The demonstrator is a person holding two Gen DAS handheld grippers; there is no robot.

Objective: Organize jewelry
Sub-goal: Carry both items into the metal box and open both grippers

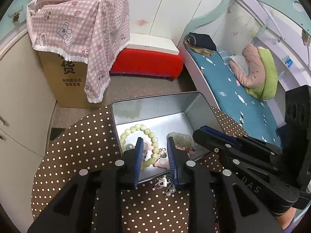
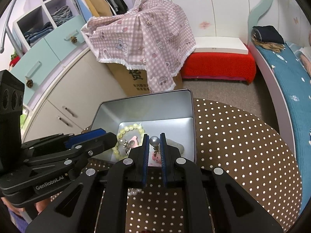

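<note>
right gripper (image 2: 154, 140) jaws grasping pearl earring (image 2: 154, 141) | left gripper (image 1: 153, 142) jaws released

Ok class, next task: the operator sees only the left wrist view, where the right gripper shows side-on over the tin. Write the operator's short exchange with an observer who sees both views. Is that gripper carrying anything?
Operator: From my side view I can't see between the right gripper's jaws. Is anything there?
Observer: Yes. The right gripper is shut on a grey pearl, pinched near the tips of its jaws.
Operator: Is it just a loose pearl?
Observer: No. A small metal drop hangs below the pearl, above the open tin.
</note>
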